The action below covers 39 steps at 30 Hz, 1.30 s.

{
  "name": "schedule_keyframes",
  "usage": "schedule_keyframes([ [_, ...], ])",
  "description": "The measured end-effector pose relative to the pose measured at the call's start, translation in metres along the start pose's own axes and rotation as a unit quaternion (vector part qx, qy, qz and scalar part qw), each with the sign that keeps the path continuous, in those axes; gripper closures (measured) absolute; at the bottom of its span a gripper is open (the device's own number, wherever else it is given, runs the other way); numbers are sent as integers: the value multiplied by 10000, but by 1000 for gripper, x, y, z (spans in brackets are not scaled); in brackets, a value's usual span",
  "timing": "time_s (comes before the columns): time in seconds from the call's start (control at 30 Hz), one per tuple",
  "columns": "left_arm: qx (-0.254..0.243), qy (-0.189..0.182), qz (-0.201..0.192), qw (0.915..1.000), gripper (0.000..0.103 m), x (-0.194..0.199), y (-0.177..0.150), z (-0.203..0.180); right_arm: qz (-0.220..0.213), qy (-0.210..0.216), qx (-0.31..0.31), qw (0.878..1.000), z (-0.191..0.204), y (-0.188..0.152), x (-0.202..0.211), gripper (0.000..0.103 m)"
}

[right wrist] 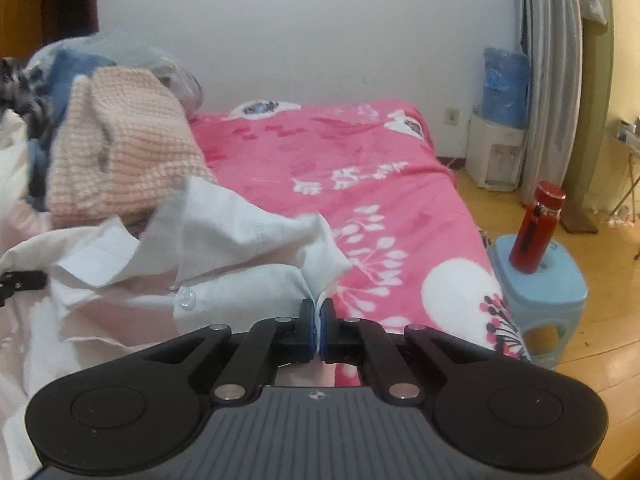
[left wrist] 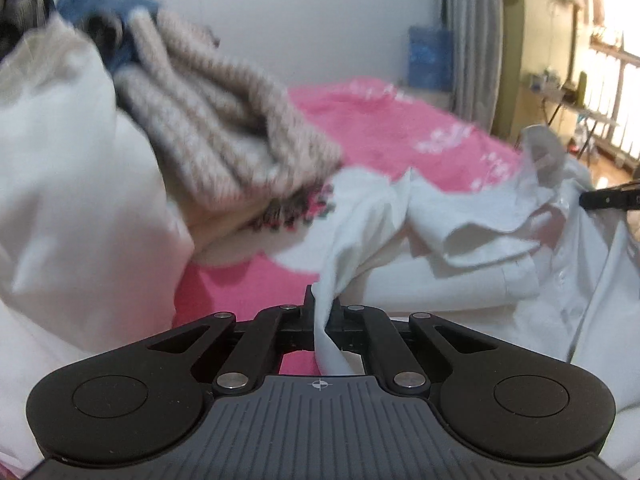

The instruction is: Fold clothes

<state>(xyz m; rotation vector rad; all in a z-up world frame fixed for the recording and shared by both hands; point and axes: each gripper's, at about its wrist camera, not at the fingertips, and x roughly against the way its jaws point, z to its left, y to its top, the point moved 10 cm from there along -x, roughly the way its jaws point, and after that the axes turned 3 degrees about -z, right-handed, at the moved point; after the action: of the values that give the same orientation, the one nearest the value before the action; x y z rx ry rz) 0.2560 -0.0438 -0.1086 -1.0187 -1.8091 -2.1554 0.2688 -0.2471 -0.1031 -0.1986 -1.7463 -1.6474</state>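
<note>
- White cotton shirt (right wrist: 224, 240) lies rumpled on the pink bed cover (right wrist: 360, 168), collar and a button showing, just beside a heap of other clothes (right wrist: 120, 152).
- Left tongs (left wrist: 322, 312) are closed tight on a strip of its fabric; right tongs (right wrist: 318, 320) are clamped on another edge.
- Judged step: holding the shirt at two points to spread it flat.
- Next calls for drawing the two grips apart evenly, clear of the heap.

Shirt (right wrist: 240, 240) lies on blanket (right wrist: 360, 160), near edge. Clothes pile (right wrist: 120, 152) behind it to the left. Stool (right wrist: 544, 280) right of bed, bottle (right wrist: 536, 232) standing on it.
</note>
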Motion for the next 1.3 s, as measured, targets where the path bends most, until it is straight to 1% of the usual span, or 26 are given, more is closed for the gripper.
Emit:
schedule_keyframes([
  [0.1,-26,43,401,9992,97,-18,-19,2,340,-22,-108,9994,-5,-15,-31,97],
  [0.13,31,37,530,9986,89,-21,-24,3,460,6,-211,9987,-7,-21,-38,93],
  [0.2,196,52,543,9983,73,-15,-24,6,464,64,-420,9980,-9,-20,-37,86],
  [0.23,310,38,550,9980,51,-10,-23,8,482,83,-512,9975,-10,-19,-33,72],
  [0.27,437,26,539,9976,34,-5,-23,11,485,84,-579,9971,-10,-17,-28,53],
  [0.33,657,32,440,9969,26,6,-19,18,402,32,-604,9974,-12,-15,-11,43],
  [0.37,728,29,416,9965,23,12,-17,20,368,18,-627,9973,-13,-14,-1,42],
  [0.43,864,39,370,9956,21,24,-13,23,321,9,-699,9970,-16,-12,20,42],
  [0.5,1007,-23,312,9944,20,37,-8,23,259,102,-812,9963,-15,-9,43,42],
  [0.67,1113,-345,328,9926,20,72,-6,9,239,925,-727,9928,31,-14,107,42],
  [0.73,1146,-542,382,9912,20,87,-11,-1,387,1198,-655,9899,53,-26,123,42],
  [0.8,1093,-707,498,9902,20,101,-24,-14,596,1400,-573,9867,74,-42,135,43],
  [0.9,1014,-955,672,9880,20,122,-45,-32,965,1452,-480,9835,93,-73,145,44],
  [1.0,933,-1201,845,9847,20,143,-65,-50,1291,1415,-535,9800,96,-98,156,48],
  [1.1,689,-1460,931,9825,20,160,-79,-69,1402,1644,-714,9738,89,-102,183,49],
  [1.23,349,-1828,846,9789,20,174,-85,-96,1716,2334,-515,9557,88,-102,230,48],
  [1.3,213,-1998,813,9762,20,176,-86,-110,1874,2390,-488,9515,87,-103,241,47],
])
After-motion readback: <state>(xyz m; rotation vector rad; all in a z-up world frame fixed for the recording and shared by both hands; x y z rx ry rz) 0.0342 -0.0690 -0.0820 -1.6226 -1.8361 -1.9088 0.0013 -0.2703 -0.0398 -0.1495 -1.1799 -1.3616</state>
